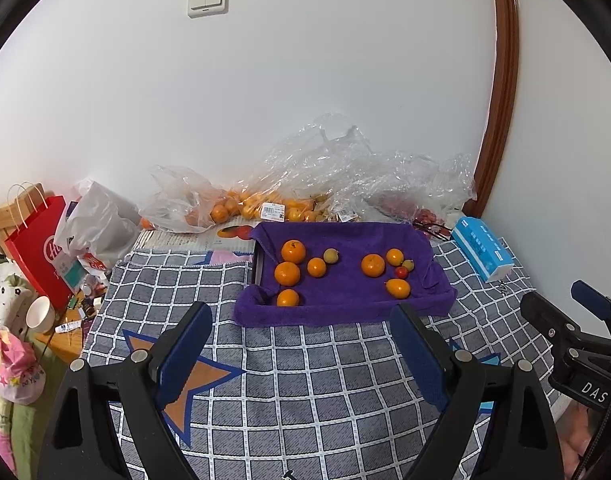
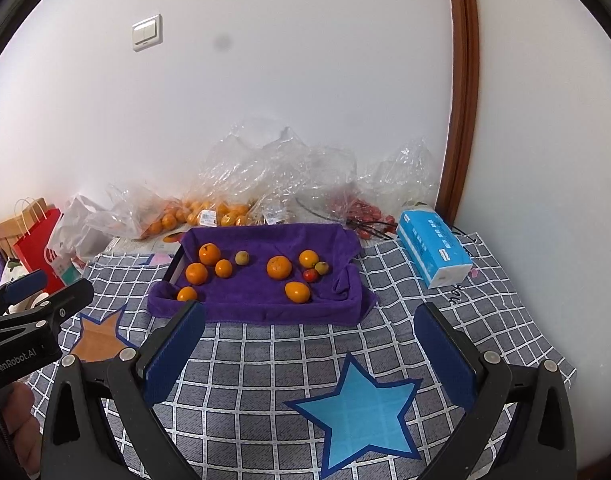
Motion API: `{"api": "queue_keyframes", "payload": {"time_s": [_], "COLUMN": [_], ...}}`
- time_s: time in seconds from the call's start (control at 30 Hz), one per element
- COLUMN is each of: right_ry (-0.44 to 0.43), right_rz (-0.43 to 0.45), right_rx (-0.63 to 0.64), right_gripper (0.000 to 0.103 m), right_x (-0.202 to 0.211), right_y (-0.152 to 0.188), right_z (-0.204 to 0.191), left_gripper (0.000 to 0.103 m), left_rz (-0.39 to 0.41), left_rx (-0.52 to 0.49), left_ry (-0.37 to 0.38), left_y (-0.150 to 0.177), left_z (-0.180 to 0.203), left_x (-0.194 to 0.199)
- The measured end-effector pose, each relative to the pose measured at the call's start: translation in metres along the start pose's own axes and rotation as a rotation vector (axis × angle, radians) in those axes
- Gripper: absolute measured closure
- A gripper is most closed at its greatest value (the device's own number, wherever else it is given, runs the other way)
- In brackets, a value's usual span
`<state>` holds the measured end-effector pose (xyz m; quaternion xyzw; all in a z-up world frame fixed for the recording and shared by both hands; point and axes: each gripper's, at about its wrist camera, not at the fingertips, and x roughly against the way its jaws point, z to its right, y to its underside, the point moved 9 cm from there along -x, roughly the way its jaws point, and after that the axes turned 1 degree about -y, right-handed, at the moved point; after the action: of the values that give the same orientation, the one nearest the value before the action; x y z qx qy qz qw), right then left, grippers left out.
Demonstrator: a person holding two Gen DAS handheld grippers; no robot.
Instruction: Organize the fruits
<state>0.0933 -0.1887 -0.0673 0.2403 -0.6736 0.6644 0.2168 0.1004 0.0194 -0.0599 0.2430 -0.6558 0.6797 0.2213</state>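
Left gripper (image 2: 45, 292) reads "GenRobot.AI" — right gripper (image 1: 565, 304), "DAS".

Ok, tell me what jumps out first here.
The purple towel lining a tray mid-table grabs the eye, with oranges and a small red fruit scattered on it. Behind it, clear bags of fruit pile against the wall. Both the left gripper and the right gripper hover open, short of the tray.
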Motion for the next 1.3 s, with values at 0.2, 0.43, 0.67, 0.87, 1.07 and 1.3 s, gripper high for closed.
{"api": "queue_keyframes", "payload": {"time_s": [0.2, 0.43, 0.67, 0.87, 1.07, 1.3], "right_ry": [-0.001, 0.000, 0.000, -0.001, -0.001, -0.002], "right_rz": [0.001, 0.001, 0.001, 0.004, 0.005, 0.004], "right_rx": [0.001, 0.004, 0.003, 0.004, 0.003, 0.003], "right_gripper": [0.001, 0.001, 0.001, 0.001, 0.001, 0.001], "right_x": [0.0015, 0.0025, 0.0026, 0.0027, 0.0030, 0.0030], "right_y": [-0.0001, -0.0010, -0.0007, -0.0013, -0.0012, -0.0010], "right_z": [-0.0015, -0.0039, -0.0037, -0.0046, -0.0051, -0.0048], "left_gripper": [0.013, 0.013, 0.013, 0.013, 0.013, 0.013], "left_rz": [0.001, 0.003, 0.000, 0.002, 0.002, 0.002], "left_rx": [0.000, 0.005, 0.006, 0.007, 0.009, 0.009], "left_ry": [-0.003, -0.008, -0.010, -0.009, -0.010, -0.011], "left_y": [-0.0007, -0.0023, -0.0013, -0.0013, -0.0015, -0.0014], "left_z": [-0.0006, -0.0019, -0.0020, -0.0017, -0.0018, -0.0015], "left_x": [0.0001, 0.0026, 0.0027, 0.0021, 0.0023, 0.0023]}}
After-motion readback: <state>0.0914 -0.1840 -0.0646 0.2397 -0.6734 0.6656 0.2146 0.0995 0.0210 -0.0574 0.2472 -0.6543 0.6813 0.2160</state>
